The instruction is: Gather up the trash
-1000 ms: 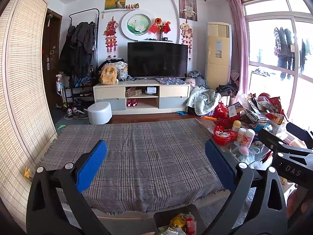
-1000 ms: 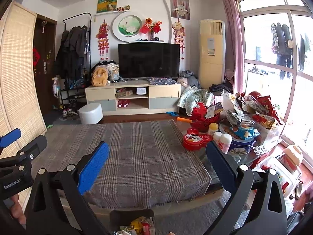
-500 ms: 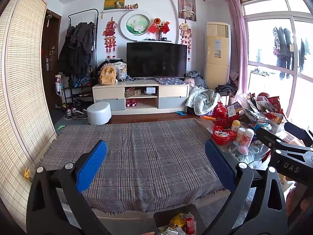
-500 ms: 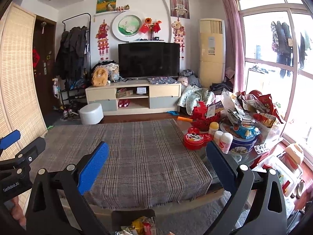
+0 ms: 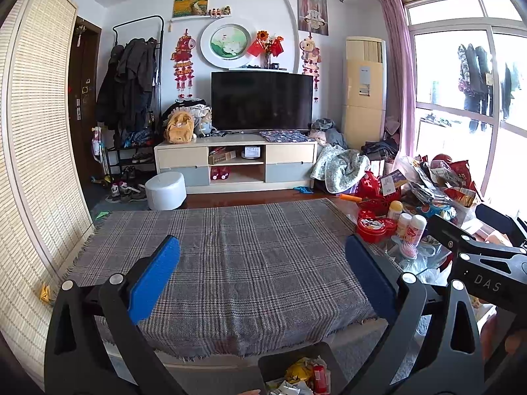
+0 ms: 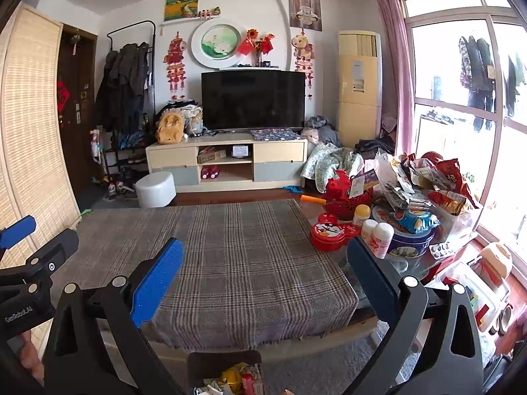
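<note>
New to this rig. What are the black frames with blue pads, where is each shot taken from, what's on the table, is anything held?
There is no robot here: a person holds one handheld two-finger gripper in each hand. Each picture comes from a fisheye camera mounted on a gripper, looking forward between its fingers.

The left wrist view shows the left gripper with its blue-padded fingers spread wide; the right wrist view shows the right gripper the same way. Both are open and hold nothing. Each gripper also shows at the edge of the other's view.

Ahead lies a table under a plaid cloth, its checked area bare. At its right end stand a red tin, small white bottles and a heap of snack bags. Below the near edge sits a dark bin already holding trash.
</note>
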A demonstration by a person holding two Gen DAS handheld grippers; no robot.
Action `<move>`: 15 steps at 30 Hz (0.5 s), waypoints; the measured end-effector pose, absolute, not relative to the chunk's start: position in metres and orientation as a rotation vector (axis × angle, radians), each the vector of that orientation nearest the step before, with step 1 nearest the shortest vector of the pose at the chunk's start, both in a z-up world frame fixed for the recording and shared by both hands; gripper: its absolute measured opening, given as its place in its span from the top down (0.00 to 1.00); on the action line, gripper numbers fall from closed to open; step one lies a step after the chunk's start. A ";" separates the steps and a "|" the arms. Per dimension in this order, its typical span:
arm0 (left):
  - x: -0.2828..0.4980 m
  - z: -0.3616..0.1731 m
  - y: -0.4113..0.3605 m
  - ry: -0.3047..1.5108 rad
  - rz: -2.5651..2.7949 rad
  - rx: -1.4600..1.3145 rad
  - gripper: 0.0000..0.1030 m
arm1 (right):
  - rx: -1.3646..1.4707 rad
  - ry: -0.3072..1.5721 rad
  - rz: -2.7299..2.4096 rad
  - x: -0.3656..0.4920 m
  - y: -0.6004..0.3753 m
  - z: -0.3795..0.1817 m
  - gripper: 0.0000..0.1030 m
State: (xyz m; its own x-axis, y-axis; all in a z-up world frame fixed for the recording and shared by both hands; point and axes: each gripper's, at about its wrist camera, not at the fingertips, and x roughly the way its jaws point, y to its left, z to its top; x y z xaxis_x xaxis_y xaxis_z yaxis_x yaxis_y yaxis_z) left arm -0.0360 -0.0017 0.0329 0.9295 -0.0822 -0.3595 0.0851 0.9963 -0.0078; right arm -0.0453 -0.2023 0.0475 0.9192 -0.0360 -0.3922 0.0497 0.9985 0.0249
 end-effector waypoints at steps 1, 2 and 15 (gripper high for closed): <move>-0.036 0.033 -0.002 0.368 -0.086 0.007 0.08 | 0.034 0.402 -0.046 -0.045 -0.202 0.048 0.03; -0.036 0.034 -0.001 0.367 -0.086 0.006 0.08 | 0.034 0.401 -0.046 -0.045 -0.202 0.048 0.03; -0.038 0.037 0.002 0.363 -0.086 0.002 0.08 | 0.031 0.401 -0.043 -0.045 -0.201 0.048 0.03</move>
State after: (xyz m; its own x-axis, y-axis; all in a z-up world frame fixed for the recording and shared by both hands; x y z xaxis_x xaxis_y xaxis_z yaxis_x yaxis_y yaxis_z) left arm -0.0377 0.0023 0.0372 0.9312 -0.0838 -0.3546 0.0845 0.9963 -0.0135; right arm -0.0447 -0.2006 0.0485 0.9198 -0.0358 -0.3906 0.0480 0.9986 0.0215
